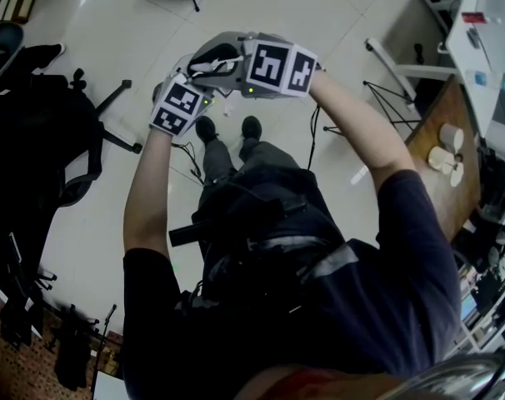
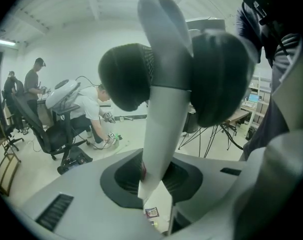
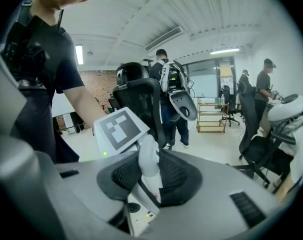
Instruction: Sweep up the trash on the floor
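Left gripper (image 2: 154, 179) clamped on white handle (image 2: 164, 119), right gripper (image 3: 151, 176) likewise, lower end hidden

Head camera steeply down onto floor (image 1: 136, 32); gripper cameras close along own jaws, across room.

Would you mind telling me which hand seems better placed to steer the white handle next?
Left, probably. The left gripper grips the white handle well away from its rounded end, so it could steer the sweep; the right gripper pinches right at that end.
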`<state>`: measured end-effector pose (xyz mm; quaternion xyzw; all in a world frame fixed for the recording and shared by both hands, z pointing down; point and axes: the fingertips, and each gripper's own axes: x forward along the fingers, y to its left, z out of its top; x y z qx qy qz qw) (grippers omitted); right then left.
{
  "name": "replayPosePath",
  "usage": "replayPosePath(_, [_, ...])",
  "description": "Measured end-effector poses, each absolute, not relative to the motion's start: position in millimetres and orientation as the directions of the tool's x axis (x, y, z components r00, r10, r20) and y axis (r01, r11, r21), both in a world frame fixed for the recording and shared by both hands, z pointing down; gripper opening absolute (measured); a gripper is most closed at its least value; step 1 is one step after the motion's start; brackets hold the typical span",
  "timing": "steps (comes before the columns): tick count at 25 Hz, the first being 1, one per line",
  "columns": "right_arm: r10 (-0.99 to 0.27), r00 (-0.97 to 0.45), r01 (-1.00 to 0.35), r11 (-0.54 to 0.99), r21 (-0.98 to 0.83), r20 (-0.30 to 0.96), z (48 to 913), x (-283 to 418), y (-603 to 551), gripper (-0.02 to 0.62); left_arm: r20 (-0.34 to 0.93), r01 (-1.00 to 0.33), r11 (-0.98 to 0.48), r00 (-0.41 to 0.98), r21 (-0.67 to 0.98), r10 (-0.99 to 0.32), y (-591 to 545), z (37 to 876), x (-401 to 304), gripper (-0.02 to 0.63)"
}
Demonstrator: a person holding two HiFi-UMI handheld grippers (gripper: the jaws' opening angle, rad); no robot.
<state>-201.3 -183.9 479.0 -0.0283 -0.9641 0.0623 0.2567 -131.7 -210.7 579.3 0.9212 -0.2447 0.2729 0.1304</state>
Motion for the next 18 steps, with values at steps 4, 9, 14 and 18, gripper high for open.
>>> replayPosePath(4, [0.041,-0.867,0.002,0.997,-0.079,0.497,475,-201,-185,0.115,0.581,-0.501,-0.863,0.72,0.057,-0.38,-211,575,-131,0.072])
replayPosePath(9, [-0.044,-0.895,-0.043,0.999,0.013,0.443,440,-204,-190,0.114,0.549,-0.491,-0.87,0.717,-0.039,-0.429,-217,540,-135,0.072])
replayPosePath(14, [-0.05,-0.93,0.004,0.99,0.144,0.364,375,-199,-172,0.114,0.485,-0.466,-0.864,0.721,-0.189,-0.495,-208,472,-131,0.071])
replayPosePath(18, [-0.045,-0.972,-0.004,0.985,0.175,0.232,303,-192,-151,0.114,0.408,-0.502,-0.818,0.709,-0.281,-0.575,-192,404,-127,0.078])
